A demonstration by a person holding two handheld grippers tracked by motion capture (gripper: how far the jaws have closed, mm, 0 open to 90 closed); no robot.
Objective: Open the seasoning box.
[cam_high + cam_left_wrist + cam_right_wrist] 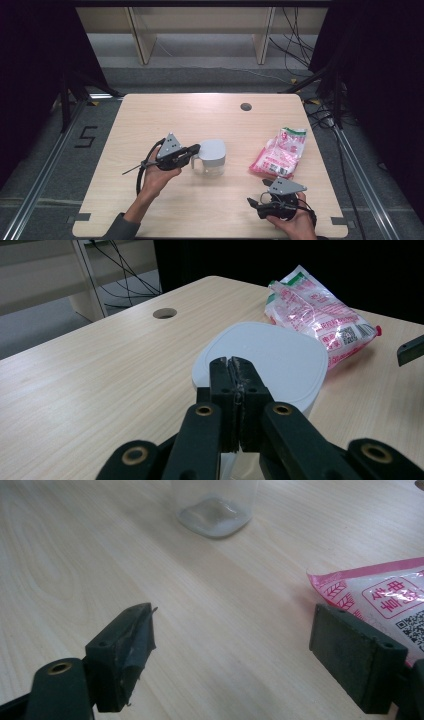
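A clear container with a pale grey lid stands near the middle of the wooden table. My left gripper reaches it from the left. Its jaws are shut, pads pressed together, at the lid's near edge. Whether anything thin is pinched there I cannot tell. My right gripper rests near the table's front right, open, with nothing between its fingers. The container's base lies ahead of it.
A pink and white printed bag lies flat to the right of the container, close to the right gripper's right jaw. A round cable hole sits near the table's far edge. Shelving legs and cables stand beyond.
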